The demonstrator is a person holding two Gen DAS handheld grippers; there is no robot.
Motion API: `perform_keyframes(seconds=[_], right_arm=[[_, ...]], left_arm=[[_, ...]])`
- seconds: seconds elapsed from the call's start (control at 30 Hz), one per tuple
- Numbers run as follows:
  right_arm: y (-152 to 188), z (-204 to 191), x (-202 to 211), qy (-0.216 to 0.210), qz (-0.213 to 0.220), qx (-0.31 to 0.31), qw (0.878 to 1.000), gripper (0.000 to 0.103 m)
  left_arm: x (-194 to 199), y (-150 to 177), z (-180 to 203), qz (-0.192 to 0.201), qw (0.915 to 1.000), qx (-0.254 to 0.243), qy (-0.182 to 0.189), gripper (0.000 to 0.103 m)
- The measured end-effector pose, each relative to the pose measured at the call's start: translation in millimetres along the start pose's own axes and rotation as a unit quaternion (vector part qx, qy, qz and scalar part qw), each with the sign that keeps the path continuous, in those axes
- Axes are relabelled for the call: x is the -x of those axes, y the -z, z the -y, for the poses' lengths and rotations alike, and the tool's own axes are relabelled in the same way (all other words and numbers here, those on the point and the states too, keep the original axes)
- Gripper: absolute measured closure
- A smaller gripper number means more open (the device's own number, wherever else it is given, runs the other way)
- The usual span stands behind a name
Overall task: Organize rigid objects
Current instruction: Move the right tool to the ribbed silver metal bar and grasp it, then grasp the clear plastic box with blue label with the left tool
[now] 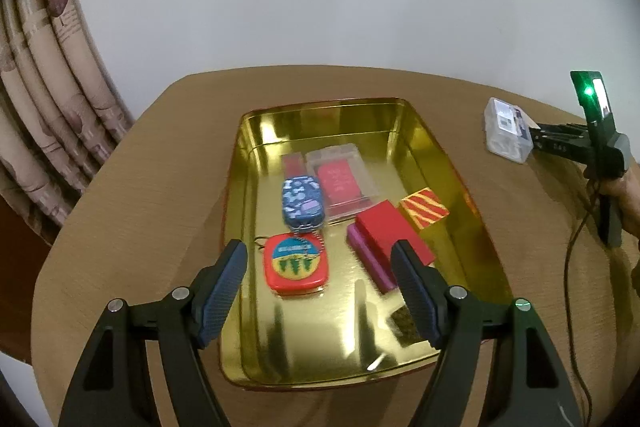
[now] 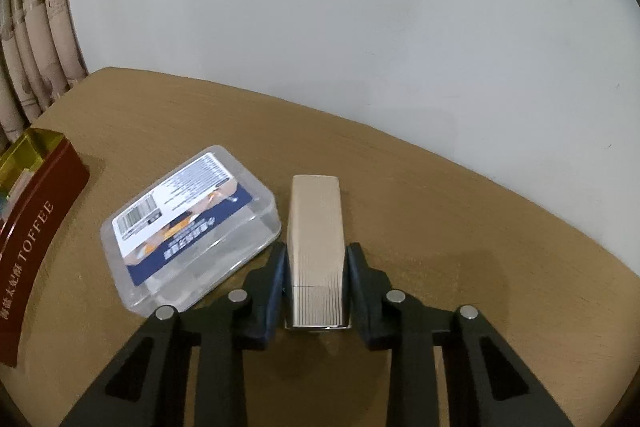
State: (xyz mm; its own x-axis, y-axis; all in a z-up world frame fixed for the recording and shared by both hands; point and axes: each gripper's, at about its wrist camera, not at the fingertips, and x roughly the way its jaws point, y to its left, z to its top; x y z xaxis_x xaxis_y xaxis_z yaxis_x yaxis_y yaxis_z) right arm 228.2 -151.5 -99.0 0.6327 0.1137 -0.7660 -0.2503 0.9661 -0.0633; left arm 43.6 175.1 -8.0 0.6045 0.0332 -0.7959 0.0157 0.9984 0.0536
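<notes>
The near half of the gold tray (image 1: 352, 347) floor is bare, leaving room between the red-and-blue badge (image 1: 296, 265) and the stacked red box (image 1: 394, 237) on its purple box (image 1: 368, 261). Farther in, the blue patterned tin (image 1: 301, 202), clear card sleeve (image 1: 342, 183) and striped box (image 1: 424, 213) crowd the middle; only the far strip along the back wall stays free. On the table (image 2: 480, 227), the clear plastic case (image 2: 188, 227) lies just beside the beige box (image 2: 318, 247), seemingly touching it at one corner, so the left side is tight. Right of the beige box the wood is unobstructed, and the tray's red wall (image 2: 36, 227) blocks the far left.
</notes>
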Motion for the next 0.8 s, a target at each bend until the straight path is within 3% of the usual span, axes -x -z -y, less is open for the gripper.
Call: perform_keyframes(seconds=[0.17, 0.4, 0.5, 0.73, 0.8], right_arm=[[14, -3, 12, 0.011, -0.004, -0.025, 1.0, 0.073], [56, -7, 45, 0.049, -0.014, -0.05, 0.997, 0.073], [73, -11, 60, 0.057, -0.017, -0.054, 0.997, 0.073], [98, -28, 80, 0.075, -0.02, -0.074, 0.994, 0.073], [105, -34, 85, 0.083, -0.016, -0.075, 0.994, 0.073]], left_arm=[[7, -12, 28, 0.01, 0.9996, -0.027, 0.007, 0.031], [-1, -56, 107, 0.017, 0.996, -0.071, 0.051, 0.029], [-17, -73, 145, 0.011, 0.9938, -0.098, 0.051, 0.029], [-77, -112, 193, -0.048, 0.9877, -0.108, 0.102, 0.029], [-98, -120, 202, -0.062, 0.9877, -0.111, 0.09, 0.029]])
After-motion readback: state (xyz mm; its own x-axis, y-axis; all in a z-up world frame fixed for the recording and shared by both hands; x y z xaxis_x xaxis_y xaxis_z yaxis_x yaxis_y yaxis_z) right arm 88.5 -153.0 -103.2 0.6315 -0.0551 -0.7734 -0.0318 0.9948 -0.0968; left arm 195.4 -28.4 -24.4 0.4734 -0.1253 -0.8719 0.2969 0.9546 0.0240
